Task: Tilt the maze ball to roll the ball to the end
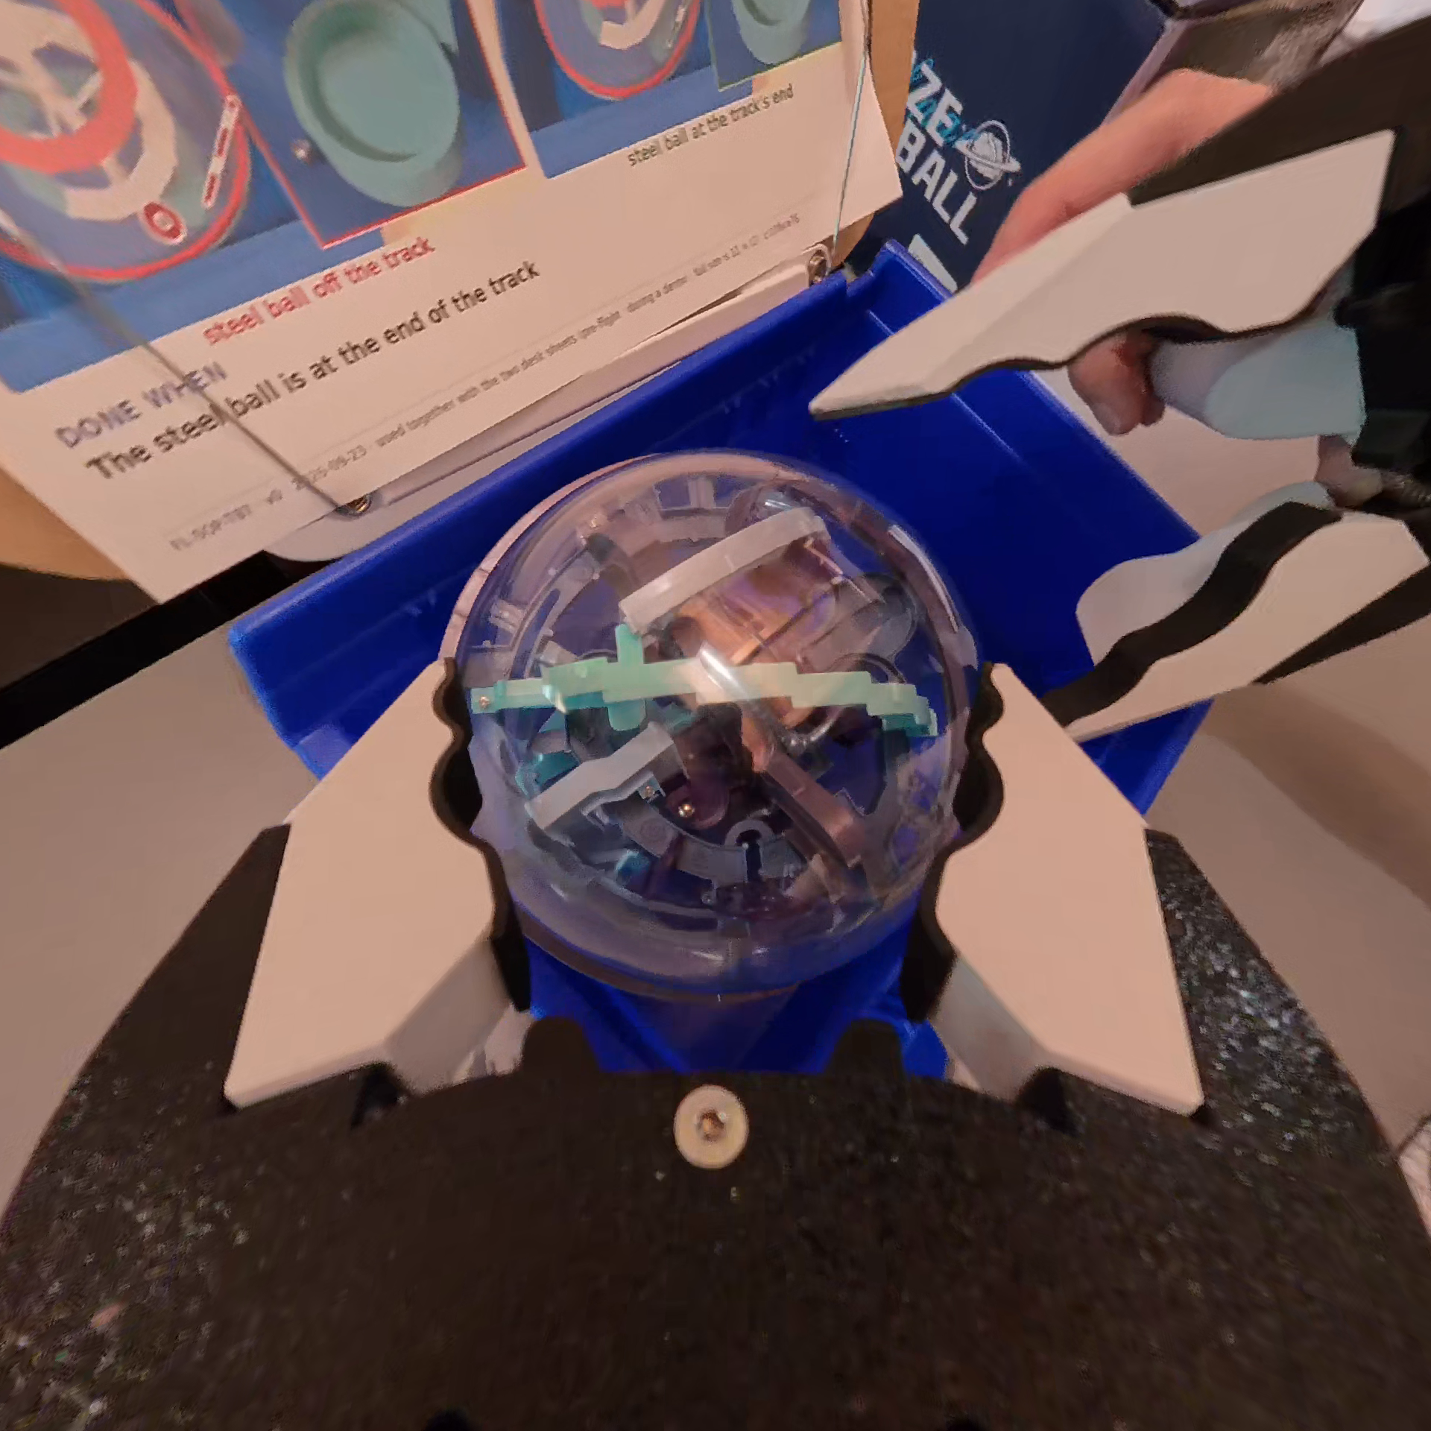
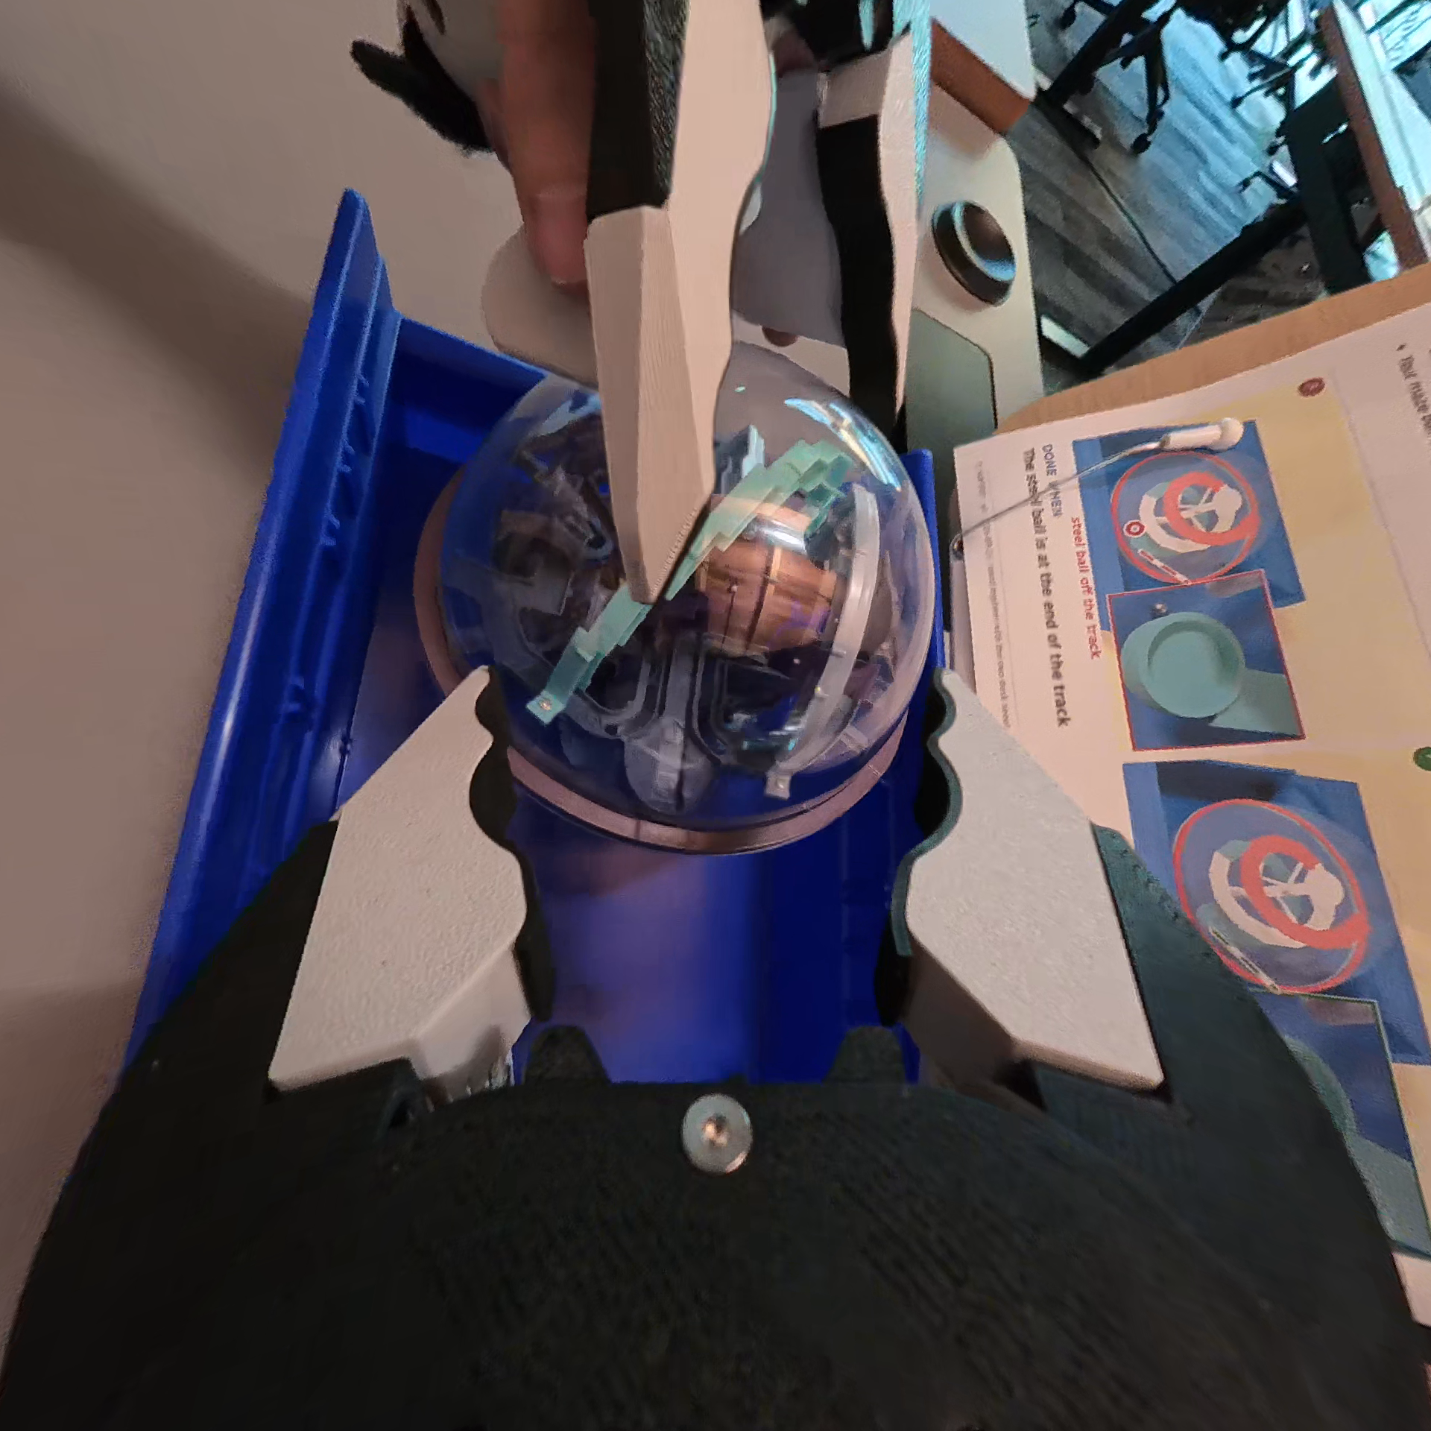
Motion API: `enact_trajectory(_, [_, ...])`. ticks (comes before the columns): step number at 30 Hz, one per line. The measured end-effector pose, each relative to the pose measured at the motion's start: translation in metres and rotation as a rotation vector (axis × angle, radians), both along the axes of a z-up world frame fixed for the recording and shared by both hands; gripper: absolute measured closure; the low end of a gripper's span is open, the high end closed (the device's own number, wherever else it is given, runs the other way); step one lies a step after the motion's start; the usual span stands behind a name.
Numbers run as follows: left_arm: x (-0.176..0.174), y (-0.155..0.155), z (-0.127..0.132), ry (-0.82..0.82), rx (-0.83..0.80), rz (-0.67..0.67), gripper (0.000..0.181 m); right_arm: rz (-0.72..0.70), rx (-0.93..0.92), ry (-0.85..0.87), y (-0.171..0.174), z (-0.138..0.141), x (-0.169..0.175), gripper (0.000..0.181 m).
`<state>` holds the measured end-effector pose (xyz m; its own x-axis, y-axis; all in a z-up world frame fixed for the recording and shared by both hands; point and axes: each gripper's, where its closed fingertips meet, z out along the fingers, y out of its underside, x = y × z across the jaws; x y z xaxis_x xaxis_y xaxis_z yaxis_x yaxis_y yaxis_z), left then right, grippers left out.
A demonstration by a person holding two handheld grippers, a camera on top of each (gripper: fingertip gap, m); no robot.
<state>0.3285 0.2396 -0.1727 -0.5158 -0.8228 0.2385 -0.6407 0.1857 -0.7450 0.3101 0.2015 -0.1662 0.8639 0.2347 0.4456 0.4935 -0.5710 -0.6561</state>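
The maze ball [image 1: 697,720] is a clear sphere with a teal stepped track [image 1: 844,685] and grey tracks inside. It sits over a blue bin [image 1: 1007,480]. My left gripper [image 1: 720,681] is shut on the ball, one finger against each side. In the right wrist view the ball [image 2: 774,619] is ahead of my right gripper [image 2: 708,681], which is open with its fingertips near the ball's lower sides. The left gripper [image 2: 766,503] reaches in from the top. The right gripper [image 1: 948,511] also shows open at the upper right of the left wrist view. I cannot make out the steel ball.
The blue bin [image 2: 310,619] rests on a pale table [image 1: 116,813]. A printed instruction sheet [image 1: 464,333] on cardboard stands next to the bin and also shows in the right wrist view [image 2: 1161,697]. A dark blue box [image 1: 952,178] stands behind the bin. A hand [image 1: 1084,178] holds the right gripper.
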Motion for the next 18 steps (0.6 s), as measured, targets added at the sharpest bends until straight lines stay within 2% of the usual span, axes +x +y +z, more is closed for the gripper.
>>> enact_trajectory(4, [0.0,0.01,-0.001,0.023,-0.07,0.051,0.057,0.0,0.015,0.001,0.015,-0.002,-0.01,0.078])
enact_trajectory(10, [0.003,0.015,-0.001,0.036,-0.112,0.071,0.058,0.007,-0.009,0.008,0.026,-0.007,-0.008,0.066])
enact_trajectory(12, [0.002,0.015,0.001,0.022,-0.099,0.026,0.059,0.013,-0.022,0.021,0.026,-0.008,-0.006,0.065])
enact_trajectory(15, [0.006,0.016,0.024,-0.098,-0.137,-0.047,0.087,0.034,-0.038,0.031,0.026,-0.008,-0.005,0.065])
enact_trajectory(18, [0.004,0.016,0.039,-0.14,-0.159,-0.156,0.086,0.041,-0.054,0.049,0.025,-0.009,-0.003,0.065])
